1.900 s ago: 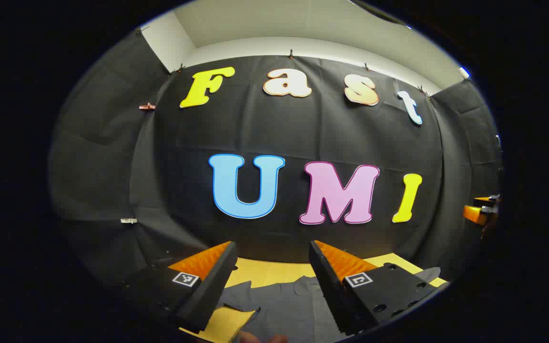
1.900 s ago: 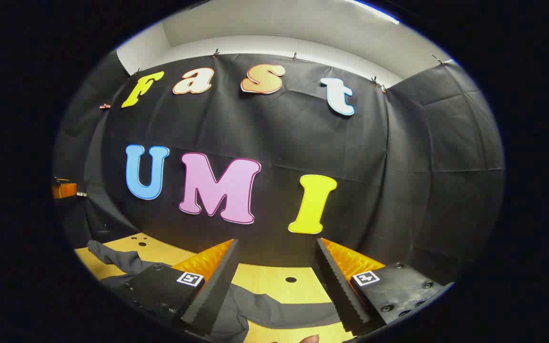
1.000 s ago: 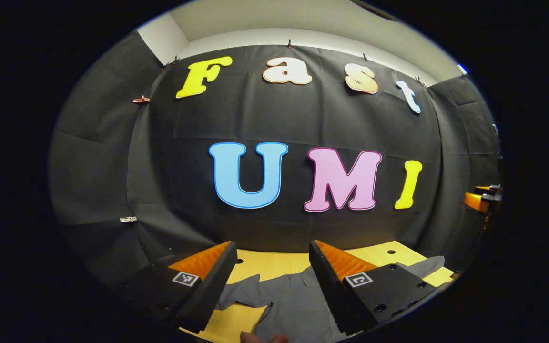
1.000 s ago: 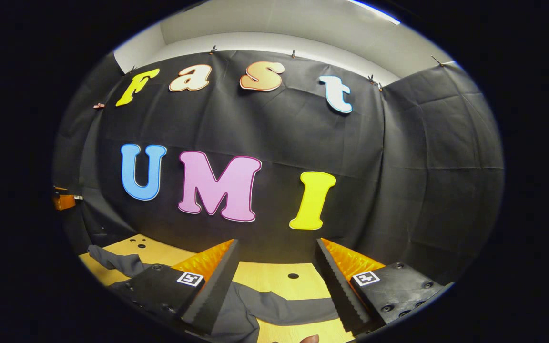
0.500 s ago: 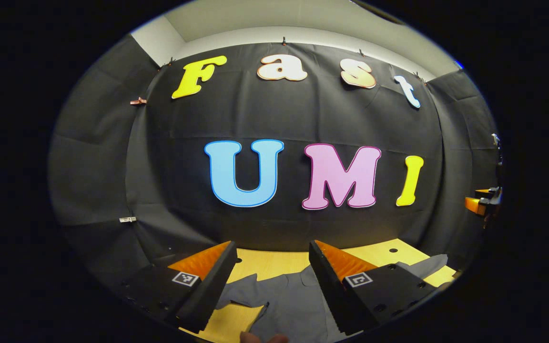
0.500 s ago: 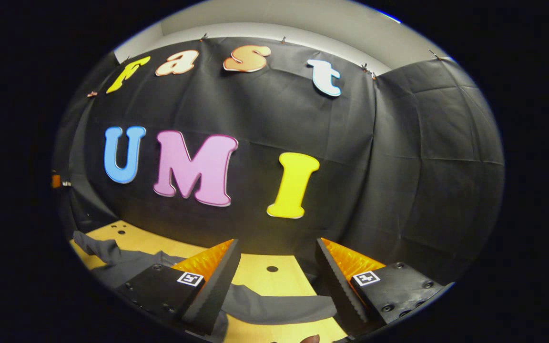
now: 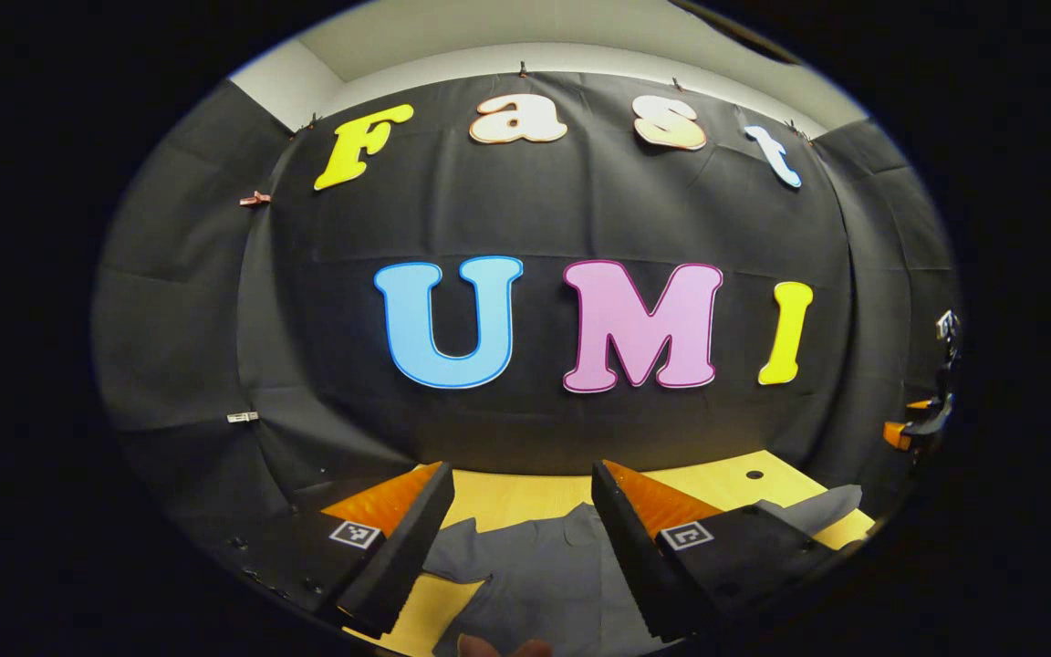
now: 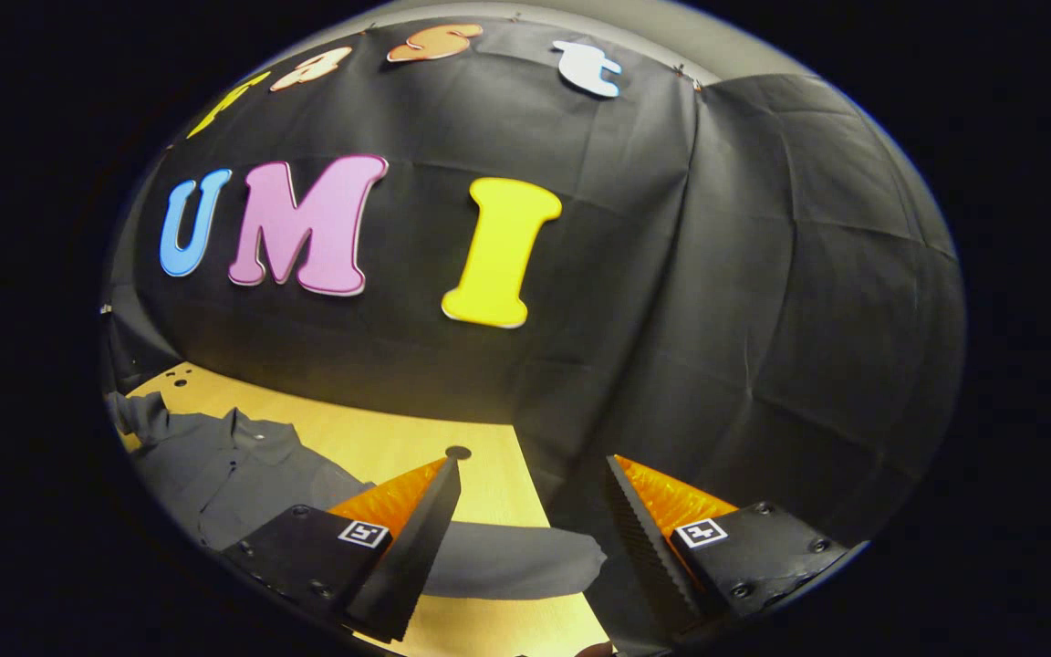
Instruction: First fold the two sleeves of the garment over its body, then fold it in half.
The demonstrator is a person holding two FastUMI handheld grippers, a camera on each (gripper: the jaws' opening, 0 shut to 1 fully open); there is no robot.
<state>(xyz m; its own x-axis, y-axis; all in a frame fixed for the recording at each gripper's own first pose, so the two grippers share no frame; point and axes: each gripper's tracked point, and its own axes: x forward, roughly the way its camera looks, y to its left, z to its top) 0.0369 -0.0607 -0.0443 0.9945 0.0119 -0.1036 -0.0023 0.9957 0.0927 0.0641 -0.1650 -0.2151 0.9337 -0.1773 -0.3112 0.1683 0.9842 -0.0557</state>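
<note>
Your table (image 8: pixel 370 438) is pale yellow wood with small round holes, backed by the booth's black cloth wall (image 8: pixel 763 301). The dark grey collared shirt (image 8: pixel 215 465) lies flat on it, one sleeve (image 8: pixel 507 561) stretched sideways. Your left tool (image 7: pixel 516 525) and right tool (image 8: pixel 535 511) both hang released above it.
</note>
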